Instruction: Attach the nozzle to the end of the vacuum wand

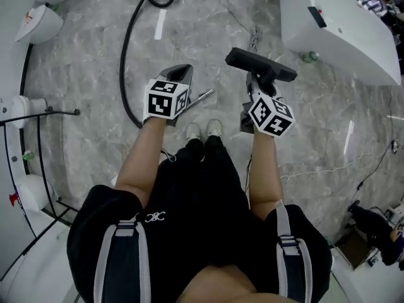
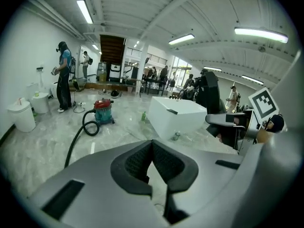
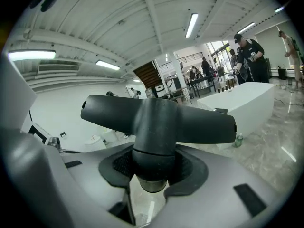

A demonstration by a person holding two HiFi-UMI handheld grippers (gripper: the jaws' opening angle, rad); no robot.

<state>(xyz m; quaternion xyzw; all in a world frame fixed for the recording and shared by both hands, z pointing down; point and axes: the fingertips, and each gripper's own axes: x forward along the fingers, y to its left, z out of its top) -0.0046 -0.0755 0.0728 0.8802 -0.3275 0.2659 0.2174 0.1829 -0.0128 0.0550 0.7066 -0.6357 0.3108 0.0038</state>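
Observation:
My right gripper (image 1: 260, 86) is shut on the round neck of a black T-shaped vacuum nozzle (image 1: 261, 65), whose wide head sticks out ahead of the jaws. In the right gripper view the nozzle (image 3: 156, 120) fills the middle, its neck clamped between the pads of the right gripper (image 3: 153, 167). My left gripper (image 1: 182, 73) is shut with nothing in it; in its own view the left gripper (image 2: 153, 152) has its pads meeting. A thin metal wand tube (image 1: 201, 98) lies on the floor just right of the left gripper's marker cube, and the black hose (image 1: 128, 49) curves off to the far side.
A large white box (image 1: 341, 24) stands at the far right, with a bottle (image 1: 309, 57) at its foot. The red and teal vacuum (image 2: 102, 110) sits far off at the hose's end. White bins (image 1: 41, 21) line the left wall. Thin cables (image 1: 328, 169) cross the floor at right.

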